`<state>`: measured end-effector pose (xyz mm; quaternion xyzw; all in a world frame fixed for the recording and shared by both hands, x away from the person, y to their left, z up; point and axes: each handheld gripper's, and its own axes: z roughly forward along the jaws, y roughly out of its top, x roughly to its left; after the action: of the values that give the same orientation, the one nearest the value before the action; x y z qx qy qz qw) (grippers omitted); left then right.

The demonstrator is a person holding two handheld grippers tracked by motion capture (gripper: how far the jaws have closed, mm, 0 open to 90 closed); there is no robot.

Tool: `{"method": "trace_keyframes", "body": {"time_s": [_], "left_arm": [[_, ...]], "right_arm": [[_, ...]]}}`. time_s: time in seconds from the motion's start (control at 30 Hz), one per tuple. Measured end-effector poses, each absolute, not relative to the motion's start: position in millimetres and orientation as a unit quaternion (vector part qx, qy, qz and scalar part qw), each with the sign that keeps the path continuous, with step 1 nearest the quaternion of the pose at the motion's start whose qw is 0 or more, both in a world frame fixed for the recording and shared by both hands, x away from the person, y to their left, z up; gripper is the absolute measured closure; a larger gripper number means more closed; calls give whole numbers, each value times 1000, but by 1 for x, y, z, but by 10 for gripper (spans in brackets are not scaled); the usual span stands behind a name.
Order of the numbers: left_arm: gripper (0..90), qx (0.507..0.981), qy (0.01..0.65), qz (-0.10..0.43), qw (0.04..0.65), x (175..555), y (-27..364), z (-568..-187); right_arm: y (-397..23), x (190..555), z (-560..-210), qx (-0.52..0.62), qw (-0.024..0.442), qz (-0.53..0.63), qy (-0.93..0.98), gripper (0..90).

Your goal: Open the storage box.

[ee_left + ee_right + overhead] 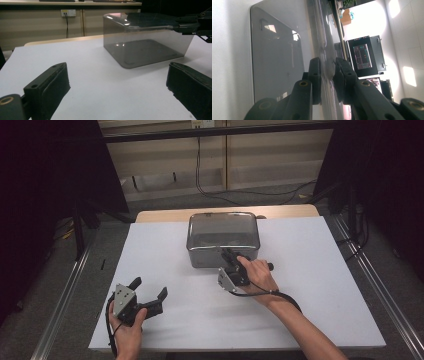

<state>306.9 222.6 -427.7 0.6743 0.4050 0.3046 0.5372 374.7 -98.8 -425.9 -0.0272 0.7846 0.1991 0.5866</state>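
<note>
Pinching the bin's (277,55) near rim, right gripper (327,75) closes.

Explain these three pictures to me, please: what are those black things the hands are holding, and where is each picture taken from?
No robot here: a person holds a two-jaw gripper in each hand. The high view looks down on a white table with a clear lidded box. The other two pictures come from cameras riding on the grippers. The left gripper rests open near the table's front edge; its view shows its own spread jaws and the box beyond. The right gripper is at the box's near rim; its view, turned sideways, shows its jaws closed on the lid's edge.
</note>
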Motion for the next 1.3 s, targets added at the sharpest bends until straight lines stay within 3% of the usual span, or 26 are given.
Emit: {"method": "trace_keyframes", "body": {"time_s": [0.1,0.23,0.87,1.3], "left_arm": [[75,686,393,307,529,308,217,-427],[78,693,389,263,548,313,213,-427],[44,709,343,244,566,333,205,-418],[31,709,323,242,578,367,191,-417]], "right_arm": [[-99,375,-426,-26,585,202,785,759],[-99,374,-424,-26,583,209,784,774],[-99,374,-418,-29,595,217,773,785],[-100,376,-417,-24,596,221,772,773]]}}
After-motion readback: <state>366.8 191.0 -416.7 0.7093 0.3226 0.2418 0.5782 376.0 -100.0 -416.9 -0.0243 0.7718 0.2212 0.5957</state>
